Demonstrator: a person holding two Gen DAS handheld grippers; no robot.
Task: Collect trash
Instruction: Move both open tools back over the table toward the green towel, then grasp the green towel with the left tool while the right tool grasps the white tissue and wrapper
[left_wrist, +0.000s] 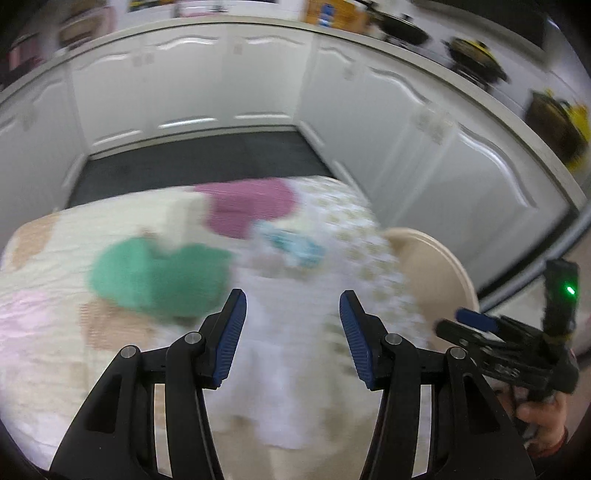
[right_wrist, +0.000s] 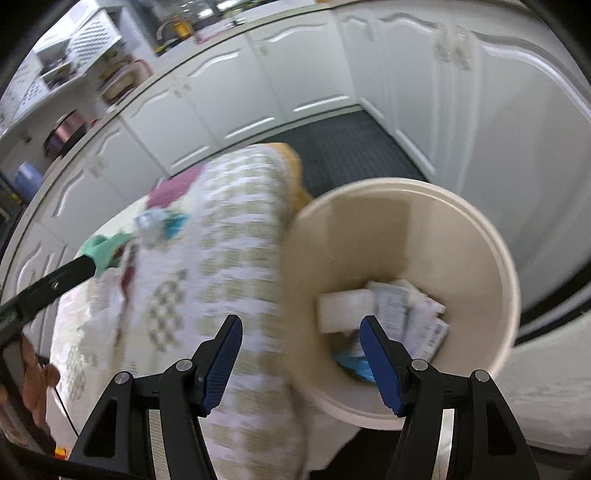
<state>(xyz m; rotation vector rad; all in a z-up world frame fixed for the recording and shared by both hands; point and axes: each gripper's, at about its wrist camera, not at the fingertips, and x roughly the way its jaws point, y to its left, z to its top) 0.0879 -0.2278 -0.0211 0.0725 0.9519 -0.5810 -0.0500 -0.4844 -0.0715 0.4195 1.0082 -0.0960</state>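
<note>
A small crumpled light-blue wrapper (left_wrist: 291, 247) lies on the table's patterned cloth (left_wrist: 303, 332), blurred; the right wrist view shows the wrapper (right_wrist: 159, 225) far to the left. My left gripper (left_wrist: 293, 299) hangs open above the cloth, short of the wrapper, nothing between its pads. A cream round bin (right_wrist: 480, 236) stands beside the table's right edge and holds white papers (right_wrist: 402, 306) and a blue wrapper (right_wrist: 354, 363). My right gripper (right_wrist: 303, 325) is open and empty over the bin's left rim. In the left wrist view the bin (left_wrist: 432, 266) shows at right.
Green (left_wrist: 155, 277) and purple (left_wrist: 247, 206) patches mark the cloth. White cabinet doors (left_wrist: 192, 85) wrap around the back and right, with a dark floor mat (left_wrist: 207, 162) below. One of my right gripper's fingers (left_wrist: 476, 320) shows at right, held by a hand (left_wrist: 543, 417).
</note>
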